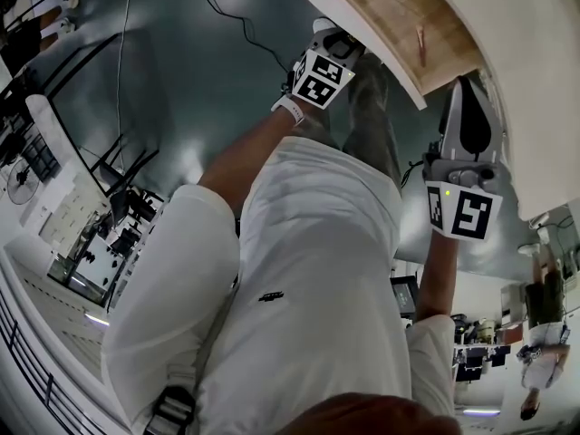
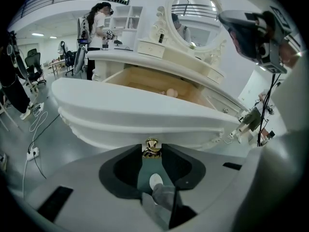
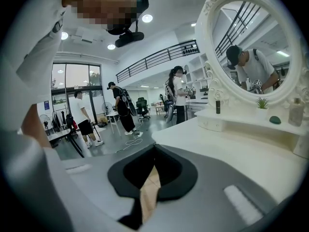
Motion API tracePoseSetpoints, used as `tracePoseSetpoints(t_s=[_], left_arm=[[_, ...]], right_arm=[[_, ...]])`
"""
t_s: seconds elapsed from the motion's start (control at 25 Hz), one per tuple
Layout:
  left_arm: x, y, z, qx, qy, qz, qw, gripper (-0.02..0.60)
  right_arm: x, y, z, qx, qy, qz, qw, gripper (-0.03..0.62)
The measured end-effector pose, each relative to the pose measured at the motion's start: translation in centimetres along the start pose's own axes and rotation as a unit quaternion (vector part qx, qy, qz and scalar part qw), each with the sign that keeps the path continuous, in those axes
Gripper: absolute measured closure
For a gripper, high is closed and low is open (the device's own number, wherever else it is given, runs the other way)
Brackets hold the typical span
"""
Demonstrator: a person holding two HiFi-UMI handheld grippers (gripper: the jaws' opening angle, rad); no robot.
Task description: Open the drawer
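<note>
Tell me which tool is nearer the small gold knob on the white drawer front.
Left. The left tool grips the small gold knob; the right tool sits up by the white tabletop, clear of the knob.

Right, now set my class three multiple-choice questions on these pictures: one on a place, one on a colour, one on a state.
1. Where is the gold knob?
A. Between the left gripper's jaws.
B. On the mirror frame.
C. On the floor.
2. What colour is the drawer inside?
A. Black.
B. Red.
C. Pale wood brown.
3. The drawer is:
A. shut.
B. pulled open.
C. lying on the floor.
Answers: 1 A, the jaws clamp it in the left gripper view; 2 C, bare wood shows behind its white front; 3 B, its inside is exposed.
</note>
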State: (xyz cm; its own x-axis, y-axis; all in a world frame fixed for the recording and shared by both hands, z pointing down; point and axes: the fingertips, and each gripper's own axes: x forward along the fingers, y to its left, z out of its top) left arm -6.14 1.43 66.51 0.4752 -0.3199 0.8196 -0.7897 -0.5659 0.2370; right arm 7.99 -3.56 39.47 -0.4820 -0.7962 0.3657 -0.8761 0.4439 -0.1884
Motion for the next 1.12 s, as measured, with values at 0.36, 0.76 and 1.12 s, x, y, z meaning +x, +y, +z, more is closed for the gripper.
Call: tracePoseSetpoints(t_s=[0.36,0.76,1.12], left_arm=[[-0.2,0.0,-0.1,-0.018,-0.001,-0.005,0.9998,0.449],[-2.4,-0.3,0.9,-0.006,-0.013,-0.005,0.9999,0.376],[-5.0,-0.2,4.1,-0.014,-0.048,0.014,0.9987,0.421]], right_arm=[[0.0,0.3,1.0,-0.003,-0.003,0.003,1.0,0.583],[0.1,0.2,2.2,-0.004,-0.011,0.001,1.0,0.583],[-0.1,-0.6,3.9,-0.002,-0.031,-0.005,1.0,0.583]])
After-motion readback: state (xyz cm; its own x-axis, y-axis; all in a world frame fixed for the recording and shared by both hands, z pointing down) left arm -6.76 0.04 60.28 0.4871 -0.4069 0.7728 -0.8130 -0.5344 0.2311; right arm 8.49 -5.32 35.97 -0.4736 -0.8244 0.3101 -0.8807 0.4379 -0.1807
